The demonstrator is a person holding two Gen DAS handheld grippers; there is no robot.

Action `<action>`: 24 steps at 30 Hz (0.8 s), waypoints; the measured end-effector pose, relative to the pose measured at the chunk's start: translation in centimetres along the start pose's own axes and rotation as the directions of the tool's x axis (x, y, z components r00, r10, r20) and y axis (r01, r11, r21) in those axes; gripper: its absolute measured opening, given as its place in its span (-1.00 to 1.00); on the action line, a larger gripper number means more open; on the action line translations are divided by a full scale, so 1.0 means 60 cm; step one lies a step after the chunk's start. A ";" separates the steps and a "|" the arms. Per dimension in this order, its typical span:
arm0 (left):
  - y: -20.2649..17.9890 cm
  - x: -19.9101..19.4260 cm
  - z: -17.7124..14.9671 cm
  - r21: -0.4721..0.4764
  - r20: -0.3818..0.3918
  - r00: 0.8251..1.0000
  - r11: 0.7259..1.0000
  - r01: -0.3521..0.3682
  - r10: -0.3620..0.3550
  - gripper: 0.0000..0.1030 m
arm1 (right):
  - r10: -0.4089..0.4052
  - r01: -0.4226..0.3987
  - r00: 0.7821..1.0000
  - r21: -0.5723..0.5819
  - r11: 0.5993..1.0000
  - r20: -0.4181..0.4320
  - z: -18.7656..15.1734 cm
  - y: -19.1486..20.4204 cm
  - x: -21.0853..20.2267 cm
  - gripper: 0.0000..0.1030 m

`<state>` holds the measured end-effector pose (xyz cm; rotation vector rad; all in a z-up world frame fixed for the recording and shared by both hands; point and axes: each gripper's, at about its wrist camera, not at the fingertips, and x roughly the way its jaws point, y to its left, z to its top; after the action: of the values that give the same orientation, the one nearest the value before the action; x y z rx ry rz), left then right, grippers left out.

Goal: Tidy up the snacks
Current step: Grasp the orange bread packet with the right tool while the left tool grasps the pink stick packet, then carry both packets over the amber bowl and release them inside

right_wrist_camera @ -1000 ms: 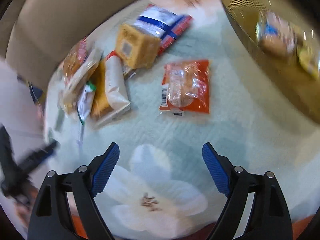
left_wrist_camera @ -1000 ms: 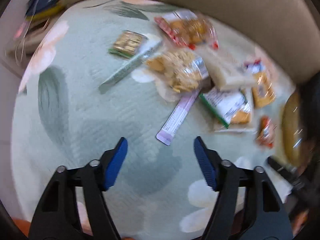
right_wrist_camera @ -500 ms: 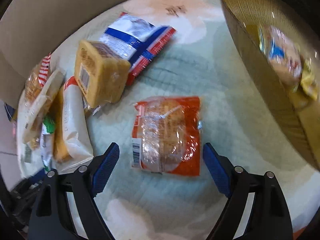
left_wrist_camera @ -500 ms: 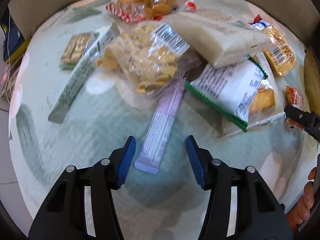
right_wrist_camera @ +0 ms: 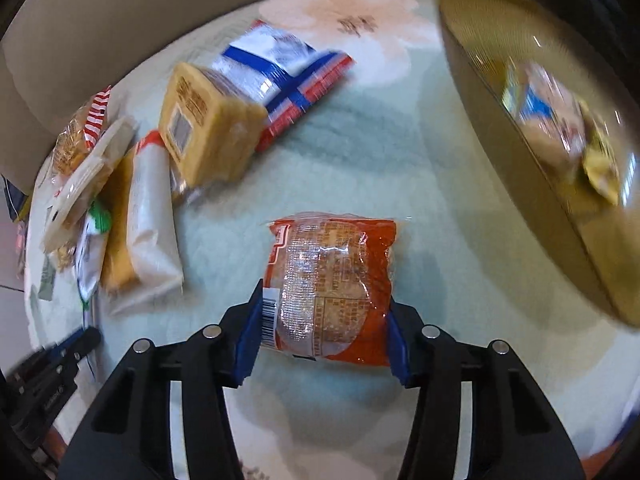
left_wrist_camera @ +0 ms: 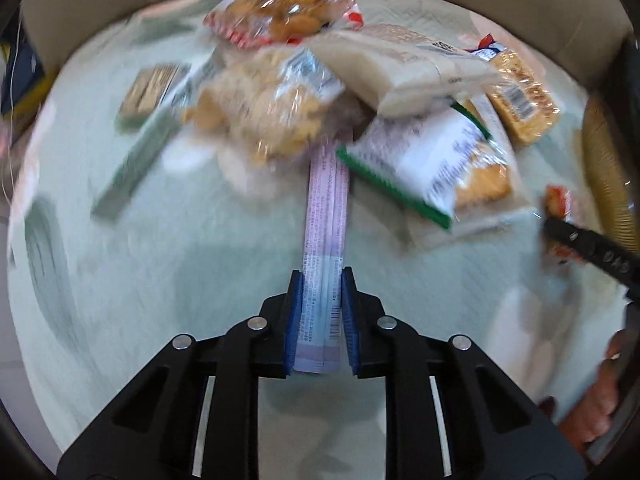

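The left gripper [left_wrist_camera: 320, 316] pinches a long pink snack stick [left_wrist_camera: 326, 240] and the right gripper [right_wrist_camera: 322, 332] squeezes an orange cake packet [right_wrist_camera: 332, 284], both on the flowery cloth [right_wrist_camera: 360, 160]. A few snacks sit in the gold basket [right_wrist_camera: 520, 152]; most are still piled outside

1. We can read no words or brand on any wrapper; the print is blurred or too small.
2. We see a barcode on the orange packet [right_wrist_camera: 328, 292], unreadable.
3. We see fine print and a barcode on the pink stick pack [left_wrist_camera: 325, 240], illegible.
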<state>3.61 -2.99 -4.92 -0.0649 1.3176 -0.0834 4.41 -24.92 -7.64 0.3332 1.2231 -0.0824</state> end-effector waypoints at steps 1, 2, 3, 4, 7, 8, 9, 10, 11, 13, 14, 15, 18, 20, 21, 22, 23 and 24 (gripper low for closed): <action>-0.003 -0.007 -0.012 -0.012 -0.008 1.000 1.000 0.016 -0.016 -0.66 | 0.007 -0.006 1.000 0.020 1.000 -0.023 -0.007 -0.007 -0.004 -0.02; -0.006 -0.013 -0.023 -0.024 -0.012 1.000 0.999 0.029 -0.029 -0.66 | 0.013 -0.012 0.999 0.031 0.999 -0.034 -0.014 -0.012 -0.008 -0.02; -0.012 -0.018 -0.039 -0.037 -0.017 0.999 0.999 0.035 -0.036 -0.65 | 0.019 -0.018 0.999 0.038 0.999 -0.042 -0.022 -0.016 -0.011 -0.02; -0.019 -0.019 -0.054 -0.046 -0.029 0.999 0.998 0.031 -0.033 -0.65 | 0.029 -0.027 0.998 0.045 0.999 -0.052 -0.032 -0.019 -0.015 -0.02; -0.032 -0.003 -0.088 -0.047 -0.057 0.998 0.999 0.021 -0.023 -0.63 | 0.040 -0.037 0.997 0.048 0.998 -0.070 -0.070 -0.024 -0.024 -0.02; -0.043 -0.003 -0.095 -0.028 -0.037 0.999 1.000 -0.005 0.004 -0.62 | 0.043 -0.040 0.997 0.045 0.998 -0.071 -0.077 -0.026 -0.026 -0.02; -0.050 -0.003 -0.095 -0.014 -0.026 0.999 1.000 -0.020 0.019 -0.60 | 0.045 -0.042 0.997 0.041 0.998 -0.069 -0.086 -0.029 -0.029 -0.02; -0.057 -0.003 -0.094 -0.007 -0.014 0.999 0.999 -0.033 0.033 -0.42 | 0.048 -0.045 0.997 0.040 0.998 -0.068 -0.087 -0.031 -0.028 -0.02; -0.064 -0.004 -0.096 -0.010 -0.008 0.999 0.999 -0.031 0.031 -0.23 | 0.054 -0.051 0.996 0.041 0.998 -0.066 -0.090 -0.033 -0.030 -0.02; -0.074 0.005 -0.084 -0.010 -0.009 1.000 1.000 -0.006 0.006 0.02 | 0.059 -0.057 0.996 0.041 0.998 -0.061 -0.092 -0.034 -0.026 -0.02; -0.086 0.009 -0.084 0.017 -0.004 0.999 0.999 -0.039 0.039 0.00 | 0.058 -0.056 0.996 0.037 0.998 -0.061 -0.092 -0.036 -0.024 -0.02; -0.090 0.011 -0.079 0.044 0.009 0.997 0.996 -0.072 0.072 -0.21 | 0.060 -0.058 0.996 0.036 0.998 -0.062 -0.091 -0.036 -0.024 -0.02; -0.108 0.009 -0.077 0.107 0.062 0.987 0.982 -0.153 0.147 -0.64 | 0.103 -0.101 0.993 0.042 0.994 -0.058 -0.084 -0.035 -0.031 -0.02; -0.124 -0.006 -0.078 0.123 0.117 0.980 0.976 -0.177 0.163 -0.66 | 0.144 -0.143 0.989 0.036 0.989 -0.039 -0.078 -0.038 -0.047 -0.02; -0.128 -0.018 -0.081 0.149 0.156 0.977 0.975 -0.166 0.142 -0.66 | 0.161 -0.160 0.987 0.029 0.987 -0.024 -0.075 -0.036 -0.055 -0.02; -0.142 -0.028 -0.077 0.166 0.180 0.977 0.975 -0.145 0.115 -0.66 | 0.193 -0.193 0.981 0.022 0.981 -0.001 -0.072 -0.034 -0.067 -0.02; -0.155 -0.042 -0.079 0.182 0.204 0.975 0.976 -0.123 0.085 -0.66 | 0.219 -0.220 0.975 0.017 0.975 0.018 -0.068 -0.033 -0.079 -0.02; -0.167 -0.057 -0.080 0.196 0.226 0.972 0.975 -0.106 0.060 -0.66 | 0.237 -0.238 0.971 0.015 0.971 0.036 -0.064 -0.032 -0.087 -0.02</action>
<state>-2.14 -12.65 -1.89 0.1550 1.0833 -0.1371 -1.35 -26.20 -4.31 0.4908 1.1414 0.1070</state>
